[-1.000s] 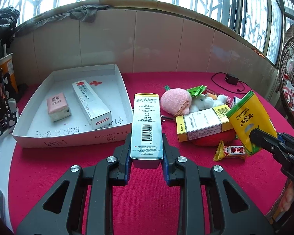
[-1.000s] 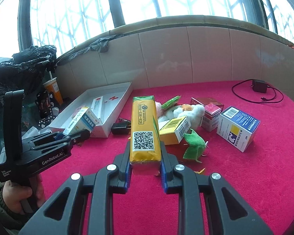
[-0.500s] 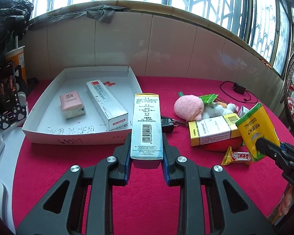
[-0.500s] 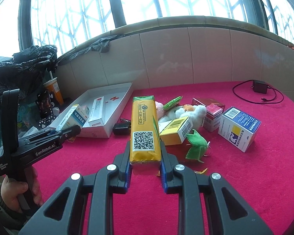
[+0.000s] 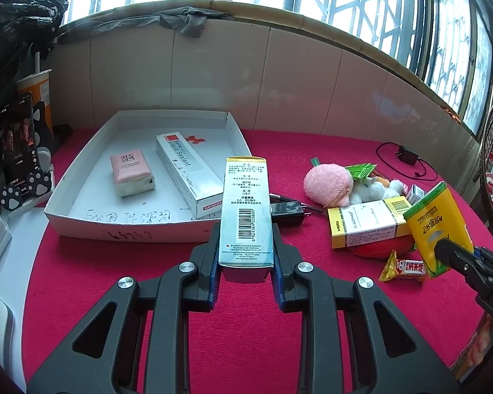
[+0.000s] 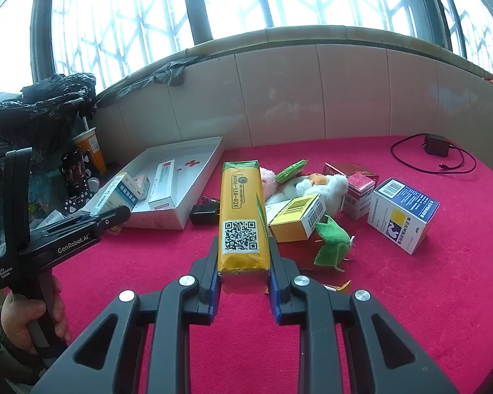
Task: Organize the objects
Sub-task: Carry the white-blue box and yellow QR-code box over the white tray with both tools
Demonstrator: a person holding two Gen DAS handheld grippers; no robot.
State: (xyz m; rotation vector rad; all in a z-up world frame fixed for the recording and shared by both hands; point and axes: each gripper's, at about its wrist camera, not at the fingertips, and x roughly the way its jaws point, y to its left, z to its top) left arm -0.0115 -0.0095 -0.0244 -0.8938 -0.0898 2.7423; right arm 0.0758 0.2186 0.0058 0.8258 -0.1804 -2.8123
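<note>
In my left gripper [image 5: 246, 259] I have a tall pale-blue cardboard carton with a barcode [image 5: 246, 216] clamped at its lower end, its length running away from me in the centre of the left wrist frame. Beyond it, in the middle left, lies the shallow white cardboard tray [image 5: 82, 220], which holds a pink tissue pack [image 5: 132, 177] and a long white sealant box [image 5: 187, 172]. My right gripper [image 6: 243, 272] is closed on a yellow and green soft tissue pack with a QR code [image 6: 243, 216], also gripped near its base. I judge the carton light and stiff but easily crushed, so a flat hold on its broad sides suits it. The pack looks light, squashy and film-wrapped, perhaps slippery; a grip nearer its middle should stop it drooping.
</note>
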